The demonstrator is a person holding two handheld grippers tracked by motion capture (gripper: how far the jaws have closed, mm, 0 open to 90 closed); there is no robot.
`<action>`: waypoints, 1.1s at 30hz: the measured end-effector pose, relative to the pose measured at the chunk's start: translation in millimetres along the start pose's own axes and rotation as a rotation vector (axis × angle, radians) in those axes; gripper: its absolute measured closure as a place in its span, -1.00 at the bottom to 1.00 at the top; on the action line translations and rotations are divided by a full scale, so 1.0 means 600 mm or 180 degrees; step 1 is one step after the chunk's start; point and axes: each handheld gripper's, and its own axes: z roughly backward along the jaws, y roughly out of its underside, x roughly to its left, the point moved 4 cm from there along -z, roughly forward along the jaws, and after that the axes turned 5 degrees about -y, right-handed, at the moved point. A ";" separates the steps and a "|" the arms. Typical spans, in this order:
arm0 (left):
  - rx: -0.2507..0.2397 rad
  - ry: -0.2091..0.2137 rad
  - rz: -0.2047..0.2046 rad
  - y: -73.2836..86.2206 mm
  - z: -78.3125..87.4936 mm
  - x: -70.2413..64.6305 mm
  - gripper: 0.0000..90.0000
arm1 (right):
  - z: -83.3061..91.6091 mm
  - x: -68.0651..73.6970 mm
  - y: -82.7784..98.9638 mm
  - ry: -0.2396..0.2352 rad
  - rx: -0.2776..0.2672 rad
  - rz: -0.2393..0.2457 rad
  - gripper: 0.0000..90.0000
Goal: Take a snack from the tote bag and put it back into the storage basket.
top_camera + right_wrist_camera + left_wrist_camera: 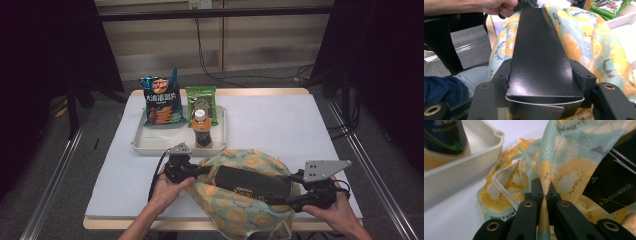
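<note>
Black box [541,57] clamped in right claw [544,82]; left claw [543,191] pinching fruit-print bag [564,162].

Black tongs [543,192] with brass-ringed screws; grey three-cornered plates [326,169] on top.

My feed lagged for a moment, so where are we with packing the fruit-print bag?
Done: nothing looks fully packed. In hand: the left gripper pinches the fruit-print bag by its edge, while the right gripper clamps a long black box lying across the bag's mouth. Probably left: the chip bag, green snack packet and drink bottle sit in the tray.
</note>
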 end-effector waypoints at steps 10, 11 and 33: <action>0.0005 0.0054 -0.0010 0.001 -0.008 -0.007 0.99 | -0.005 0.004 -0.003 -0.0052 -0.0016 0.0031 -0.03; 0.0049 0.0061 -0.0036 0.003 -0.012 -0.009 0.99 | -0.005 0.004 -0.005 -0.0054 -0.0043 0.0031 -0.03; 0.0305 -0.0028 -0.0170 0.035 -0.020 -0.009 0.87 | 0.019 -0.010 -0.038 0.0100 -0.0321 0.0029 -0.03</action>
